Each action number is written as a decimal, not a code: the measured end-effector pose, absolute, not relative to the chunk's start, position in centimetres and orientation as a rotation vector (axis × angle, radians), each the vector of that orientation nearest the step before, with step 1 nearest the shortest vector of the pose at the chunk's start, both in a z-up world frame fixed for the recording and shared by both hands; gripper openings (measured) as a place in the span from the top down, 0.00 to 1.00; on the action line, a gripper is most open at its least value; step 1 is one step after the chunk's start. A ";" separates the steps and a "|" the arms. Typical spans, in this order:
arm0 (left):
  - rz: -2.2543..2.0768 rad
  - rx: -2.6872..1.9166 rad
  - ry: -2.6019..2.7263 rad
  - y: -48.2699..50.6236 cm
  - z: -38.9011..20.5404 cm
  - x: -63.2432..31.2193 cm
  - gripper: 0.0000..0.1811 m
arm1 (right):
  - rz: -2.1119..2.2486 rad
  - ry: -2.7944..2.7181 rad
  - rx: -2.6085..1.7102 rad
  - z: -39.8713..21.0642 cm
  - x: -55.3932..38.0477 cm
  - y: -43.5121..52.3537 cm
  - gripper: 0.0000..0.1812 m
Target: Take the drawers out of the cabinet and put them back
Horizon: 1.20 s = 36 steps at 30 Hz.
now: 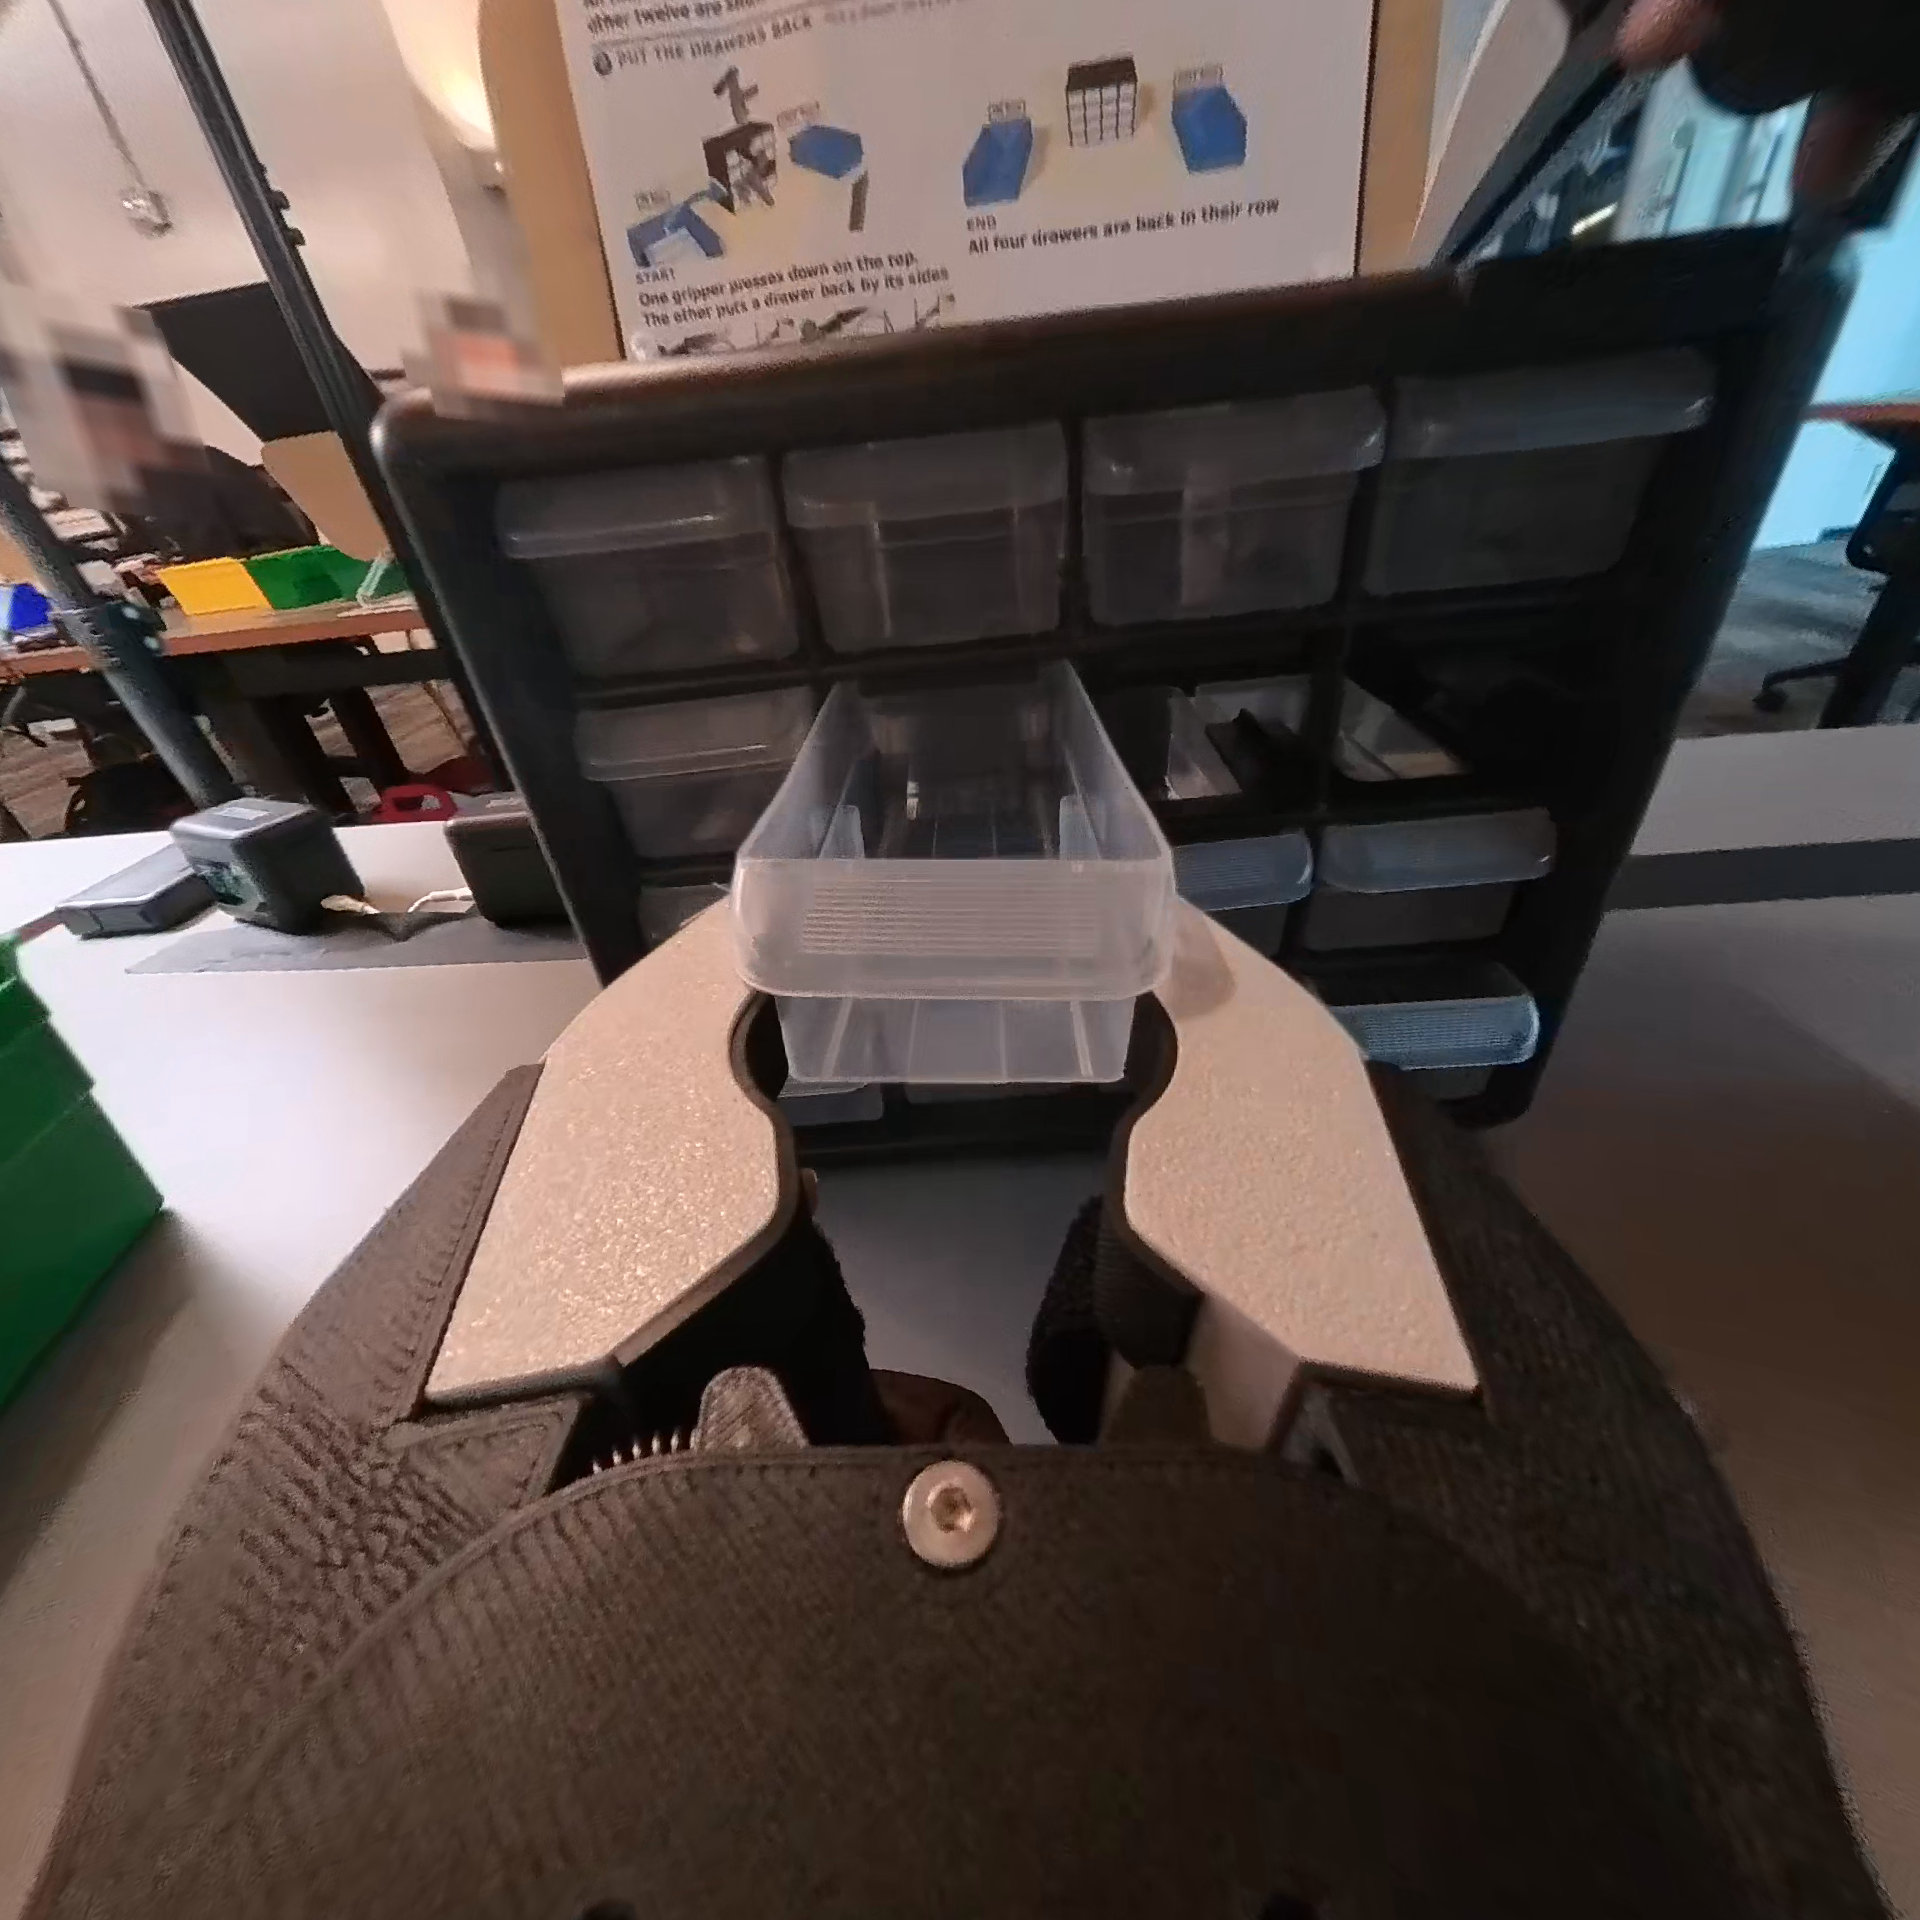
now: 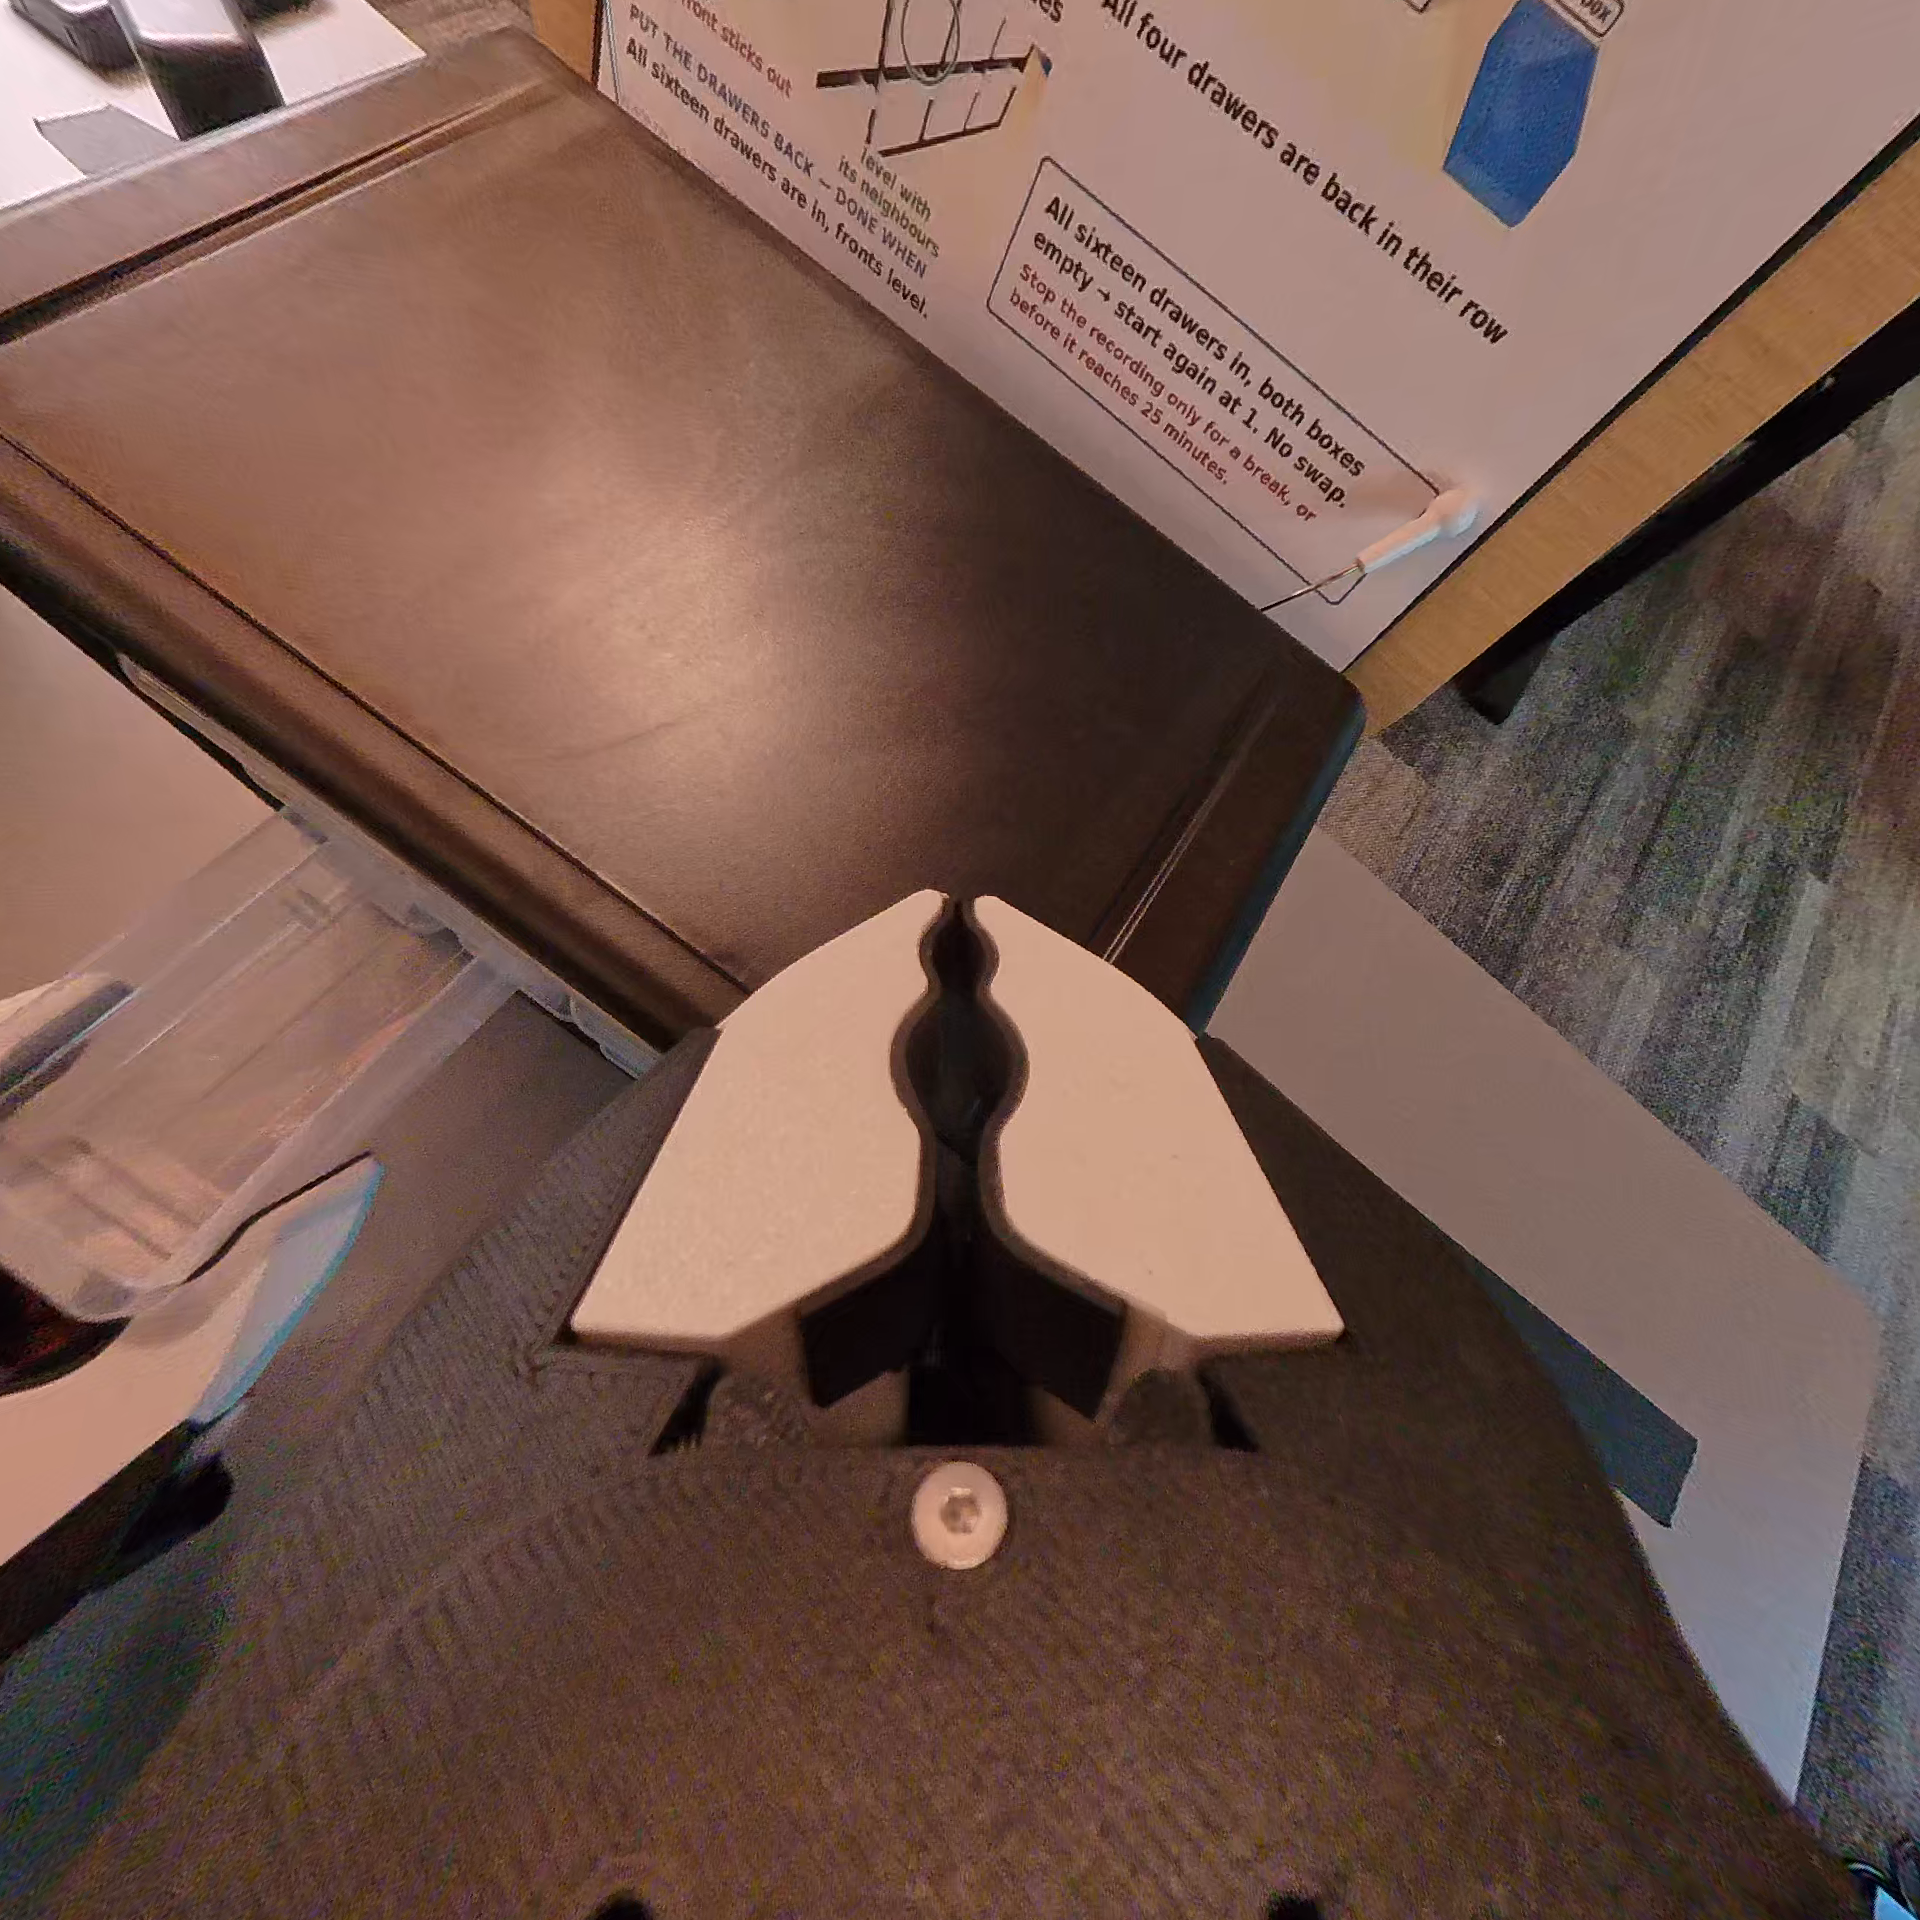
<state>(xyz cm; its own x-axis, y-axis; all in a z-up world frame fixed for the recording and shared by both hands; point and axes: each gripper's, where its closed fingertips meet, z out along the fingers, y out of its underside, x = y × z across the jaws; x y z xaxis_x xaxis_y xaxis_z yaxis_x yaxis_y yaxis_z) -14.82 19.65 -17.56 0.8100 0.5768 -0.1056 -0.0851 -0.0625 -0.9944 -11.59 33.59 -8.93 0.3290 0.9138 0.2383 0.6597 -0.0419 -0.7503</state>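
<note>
A black cabinet [image 1: 468, 582] of small clear drawers stands on the table. My left gripper [image 1: 956, 997] is shut on the sides of one clear drawer [image 1: 951, 914]. The drawer sticks far out of the second slot of the second row. The two slots to its right [image 1: 1236, 738] look empty. My right gripper [image 2: 958, 914] is shut and empty, with its tips on or just over the cabinet's dark top [image 2: 623, 520] near its right end. The held drawer [image 2: 208, 1039] also shows at the left of the right wrist view.
A green bin [image 1: 62, 1174] sits at the table's left edge. A black charger-like box [image 1: 260, 862] with a cable lies to the left of the cabinet. An instruction poster [image 1: 966, 156] stands behind the cabinet. Carpet floor [image 2: 1662, 831] lies past the table's right edge.
</note>
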 end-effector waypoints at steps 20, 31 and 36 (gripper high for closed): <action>0.514 -1.568 -0.195 18.0 -18.6 -15.1 0.93 | 0.383 -1.412 -1.763 -8.9 -11.6 33.6 1.00; 0.484 -1.589 -0.223 22.2 -17.9 -16.3 1.00 | 0.333 -1.426 -1.750 -8.9 -11.6 33.6 1.00; 0.495 -1.602 -0.234 23.8 -18.0 -17.8 1.00 | 0.322 -1.424 -1.740 -8.9 -11.6 33.7 1.00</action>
